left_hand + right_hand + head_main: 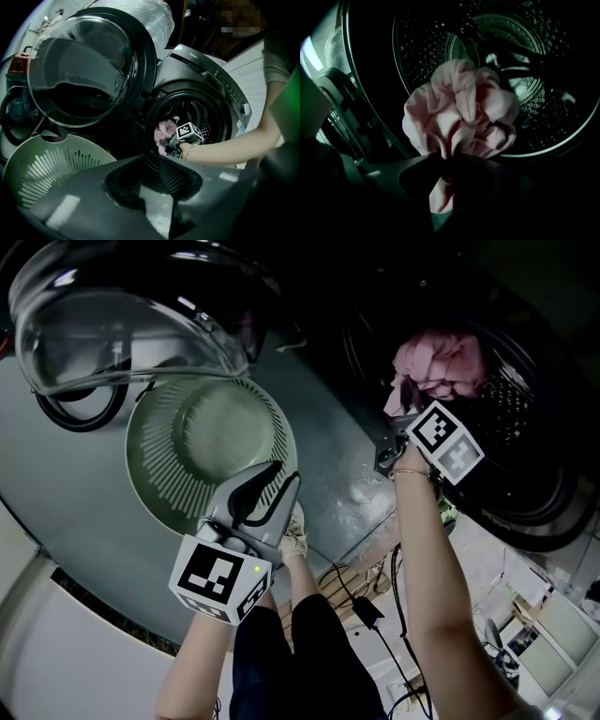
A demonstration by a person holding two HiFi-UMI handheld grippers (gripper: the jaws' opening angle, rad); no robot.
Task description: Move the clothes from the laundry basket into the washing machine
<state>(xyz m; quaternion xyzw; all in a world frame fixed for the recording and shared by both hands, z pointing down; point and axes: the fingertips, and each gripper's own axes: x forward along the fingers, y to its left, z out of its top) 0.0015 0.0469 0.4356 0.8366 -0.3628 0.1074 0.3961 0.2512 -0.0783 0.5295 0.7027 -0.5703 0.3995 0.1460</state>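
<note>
A crumpled pink garment [436,362] [459,112] hangs in the mouth of the washing machine drum [525,427] [520,56]. My right gripper [398,418] [445,173] is shut on its lower folds, and a strip of cloth trails below the jaws. The left gripper view shows that same right gripper [176,140] and garment [164,131] at the drum opening. My left gripper [281,474] [150,183] hovers open over the green laundry basket [187,465] [47,164], with nothing between its jaws. No clothes show in the basket.
The round glass door [122,315] [84,70] stands swung open to the left, above the basket. A black hose [84,409] loops on the floor beside it. Cables [375,615] lie near the person's feet [295,531]. White furniture [553,615] stands at the lower right.
</note>
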